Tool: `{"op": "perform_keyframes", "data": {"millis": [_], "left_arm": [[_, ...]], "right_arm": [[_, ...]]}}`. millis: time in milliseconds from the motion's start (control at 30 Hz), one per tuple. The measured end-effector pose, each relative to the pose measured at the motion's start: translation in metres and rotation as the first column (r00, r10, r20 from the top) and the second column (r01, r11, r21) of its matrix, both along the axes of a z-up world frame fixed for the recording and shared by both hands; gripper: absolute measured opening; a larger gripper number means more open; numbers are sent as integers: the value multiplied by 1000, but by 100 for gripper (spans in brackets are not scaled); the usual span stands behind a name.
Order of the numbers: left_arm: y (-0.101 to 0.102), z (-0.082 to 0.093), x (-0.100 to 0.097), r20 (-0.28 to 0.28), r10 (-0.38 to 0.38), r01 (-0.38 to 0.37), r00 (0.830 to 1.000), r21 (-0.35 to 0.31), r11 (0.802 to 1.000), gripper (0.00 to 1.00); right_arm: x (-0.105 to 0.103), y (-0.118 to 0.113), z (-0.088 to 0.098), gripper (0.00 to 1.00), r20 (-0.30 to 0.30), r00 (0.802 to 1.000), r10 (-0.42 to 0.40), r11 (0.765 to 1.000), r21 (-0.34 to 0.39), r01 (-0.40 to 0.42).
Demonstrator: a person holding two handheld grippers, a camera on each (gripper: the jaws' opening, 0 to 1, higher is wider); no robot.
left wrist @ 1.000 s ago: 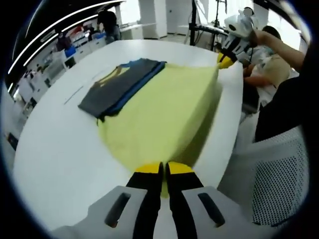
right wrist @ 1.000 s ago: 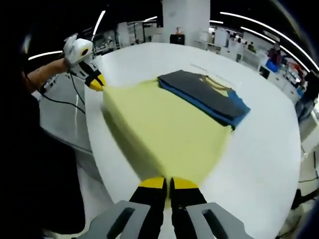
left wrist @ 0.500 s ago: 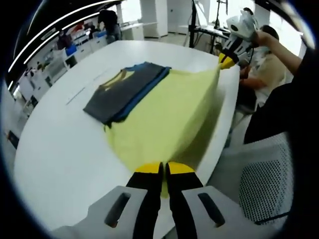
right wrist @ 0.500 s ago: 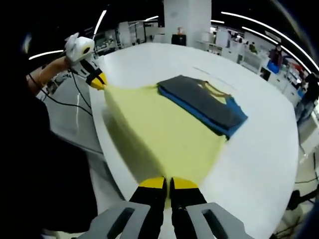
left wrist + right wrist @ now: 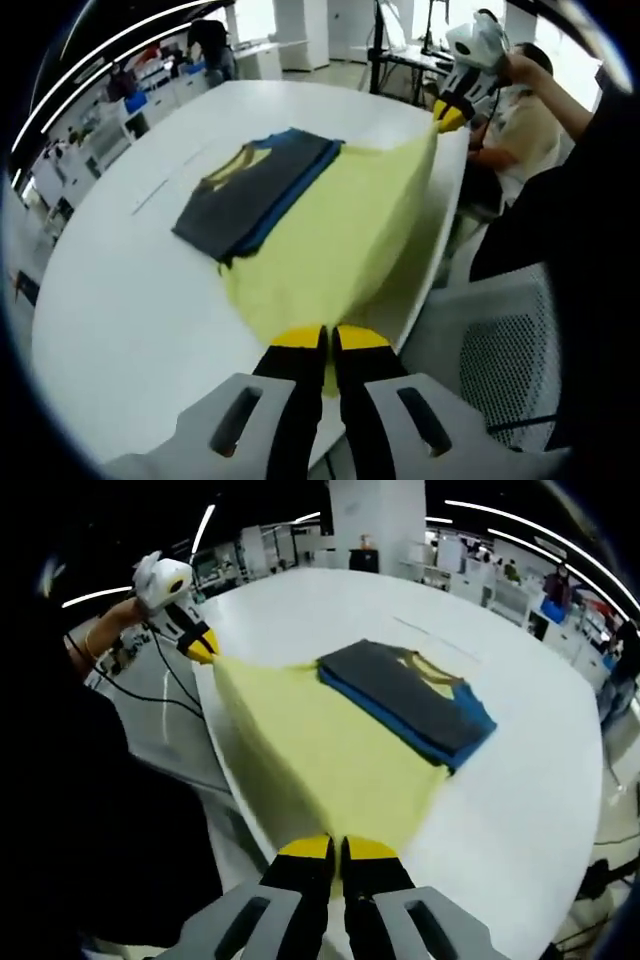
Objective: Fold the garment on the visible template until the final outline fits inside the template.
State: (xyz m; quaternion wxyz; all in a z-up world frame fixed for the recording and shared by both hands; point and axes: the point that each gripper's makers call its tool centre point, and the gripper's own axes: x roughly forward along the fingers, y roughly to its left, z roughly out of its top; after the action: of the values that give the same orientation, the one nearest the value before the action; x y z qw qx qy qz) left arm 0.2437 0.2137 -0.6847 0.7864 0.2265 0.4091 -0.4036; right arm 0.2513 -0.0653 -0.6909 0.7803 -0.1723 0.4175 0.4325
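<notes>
Yellow garment (image 5: 340, 225) stretched taut between both holds for folding | left hand-held gripper (image 5: 327, 340) clamps near corner | right hand-held gripper (image 5: 335, 848) clamps other corner | dark folded garment (image 5: 410, 700) ahead on white counter (image 5: 530, 780).

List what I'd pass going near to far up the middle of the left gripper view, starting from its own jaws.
left gripper, shut on the yellow garment → folded dark grey and blue clothes → bare white table → right gripper pinching the garment's far corner

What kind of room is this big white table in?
Probably a large open office or lab: a round white table holding a yellow garment, rows of desks behind, long ceiling strip lights.
</notes>
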Motion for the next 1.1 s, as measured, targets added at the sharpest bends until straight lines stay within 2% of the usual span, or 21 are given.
{"op": "perform_keyframes", "data": {"millis": [233,533,733,1100], "left_arm": [[1,16,1,-10,8,-8,1000,0,1000,1],[-2,29,15,14,-3,3,1000,1,1000,1],[-3,33,34,47,-13,13,999,12,1000,1],[2,35,65,55,5,-6,998,8,1000,1]], "right_arm": [[-1,1,12,0,12,1000,20,1000,-19,-20],[14,0,20,0,43,999,23,999,-32,-22],[34,0,24,0,83,997,-2,1000,-28,5],[69,5,31,0,126,992,-14,1000,-13,16]]}}
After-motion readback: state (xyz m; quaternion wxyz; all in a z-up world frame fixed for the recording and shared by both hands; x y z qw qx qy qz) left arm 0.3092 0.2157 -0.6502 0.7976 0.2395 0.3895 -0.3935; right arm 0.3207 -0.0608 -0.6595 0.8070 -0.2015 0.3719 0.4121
